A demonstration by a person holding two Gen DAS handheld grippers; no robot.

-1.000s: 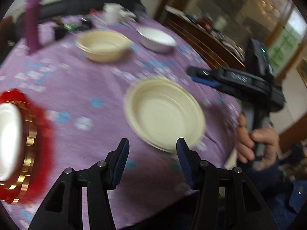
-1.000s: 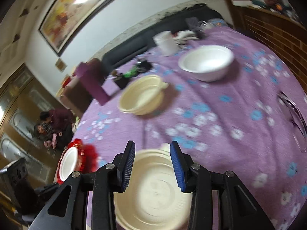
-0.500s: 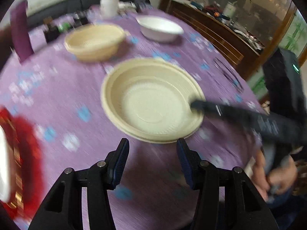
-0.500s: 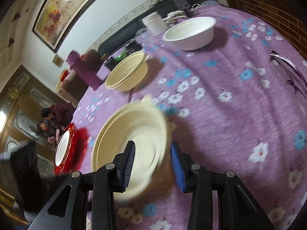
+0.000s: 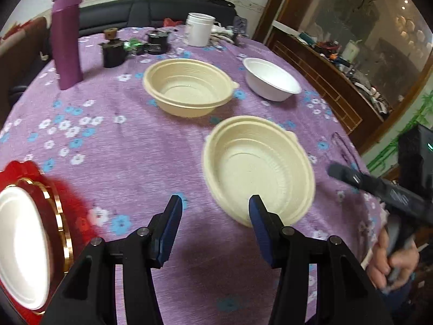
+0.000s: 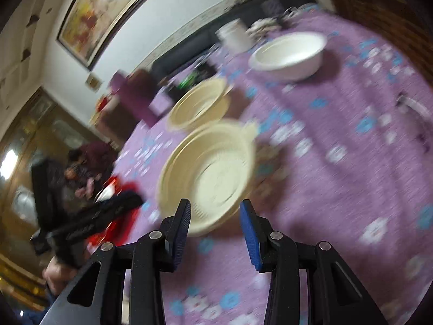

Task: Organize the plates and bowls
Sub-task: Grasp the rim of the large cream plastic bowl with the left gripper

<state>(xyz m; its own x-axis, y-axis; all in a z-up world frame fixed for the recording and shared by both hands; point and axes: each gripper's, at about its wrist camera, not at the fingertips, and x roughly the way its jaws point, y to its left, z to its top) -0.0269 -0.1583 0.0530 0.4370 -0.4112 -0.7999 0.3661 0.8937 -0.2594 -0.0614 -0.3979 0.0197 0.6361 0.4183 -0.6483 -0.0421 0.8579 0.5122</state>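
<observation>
Right, both tongs stand open and empty: the left gripper (image 5: 215, 218) and right gripper (image 6: 215, 220) flank the near cream ribbed plastic bowl (image 5: 258, 169) on the purple flowered tablecloth (image 5: 130, 149); pinch its rim squarely, then nest it into the far cream bowl (image 5: 188, 90)

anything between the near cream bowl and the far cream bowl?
Nothing: in the left wrist view only bare purple tablecloth separates the near cream bowl from the far cream bowl. The blurred right wrist view agrees.
</observation>
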